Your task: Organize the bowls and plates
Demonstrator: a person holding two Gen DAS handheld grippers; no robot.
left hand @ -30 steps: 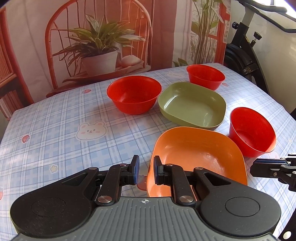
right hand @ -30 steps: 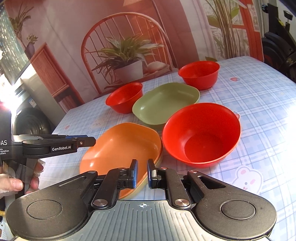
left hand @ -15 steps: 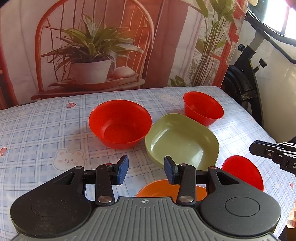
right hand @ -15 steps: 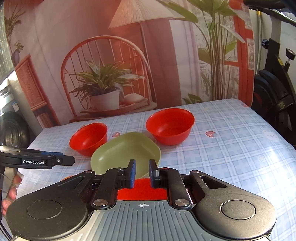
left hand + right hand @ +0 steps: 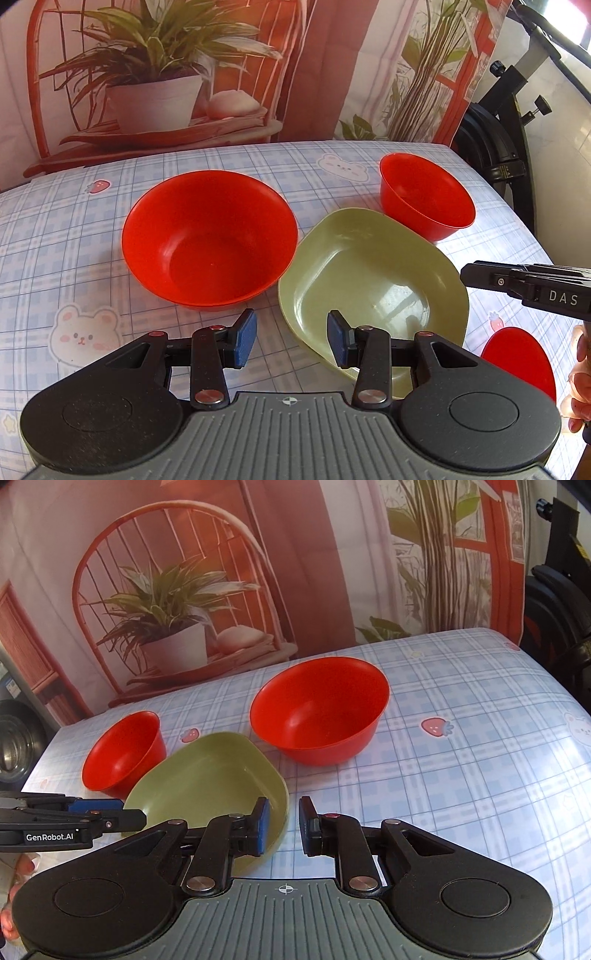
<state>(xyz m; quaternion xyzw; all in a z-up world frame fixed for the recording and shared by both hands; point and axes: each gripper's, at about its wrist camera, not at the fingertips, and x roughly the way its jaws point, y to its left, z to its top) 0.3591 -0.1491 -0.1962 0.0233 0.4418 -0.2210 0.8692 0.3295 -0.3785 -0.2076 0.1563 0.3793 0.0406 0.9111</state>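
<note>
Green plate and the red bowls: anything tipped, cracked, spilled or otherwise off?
Nothing stands out. The green plate and the large red bowl and small red bowl beyond it sit upright and empty on the checked tablecloth, with no visible cracks or spills. Both the left gripper and right gripper are open and hold nothing.

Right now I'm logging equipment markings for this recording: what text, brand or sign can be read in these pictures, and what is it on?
"DAS": white letters on the side of the right gripper, seen from the left wrist; the rest of the word is cut off.
"GenRobot.AI": white print on the side of the left gripper, seen from the right wrist.
A small yellow emblem on the black exercise bike is too small to read.
</note>
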